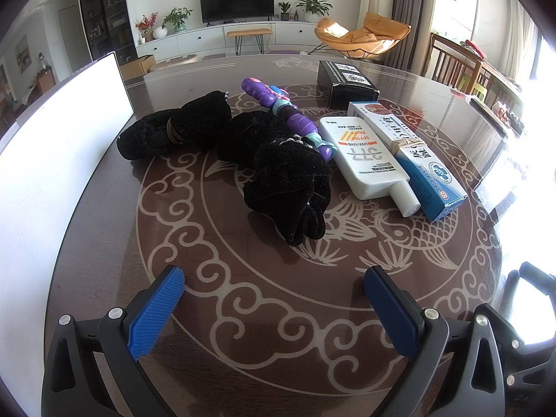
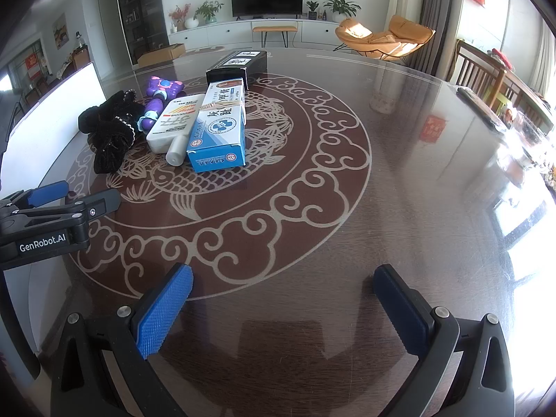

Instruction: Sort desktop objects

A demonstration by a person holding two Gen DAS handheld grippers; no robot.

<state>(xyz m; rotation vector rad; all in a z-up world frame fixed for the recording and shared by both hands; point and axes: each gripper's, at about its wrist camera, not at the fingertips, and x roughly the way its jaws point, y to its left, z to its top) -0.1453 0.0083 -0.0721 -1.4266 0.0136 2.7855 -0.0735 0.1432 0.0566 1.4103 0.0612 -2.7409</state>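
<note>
On the round patterned table [image 1: 278, 312] lie two black velvet scrunchies [image 1: 288, 177] [image 1: 173, 128], a purple toy [image 1: 288, 111], a white sunscreen bottle [image 1: 365, 160], a blue-and-white box [image 1: 410, 153] with a rubber band, and a black box [image 1: 344, 83]. My left gripper [image 1: 274, 299] is open and empty, just short of the nearer scrunchie. My right gripper [image 2: 283, 295] is open and empty over bare table, right of the group. The right wrist view shows the scrunchie [image 2: 107, 128], toy [image 2: 160, 97], bottle [image 2: 177, 121], blue box [image 2: 222, 125], black box [image 2: 239, 64] and left gripper [image 2: 48, 208].
A white board [image 1: 52, 160] stands along the table's left edge. Wooden chairs [image 1: 455, 66] and a cluttered side table stand to the right. A TV cabinet and an orange lounge chair [image 1: 361, 34] are far behind the table.
</note>
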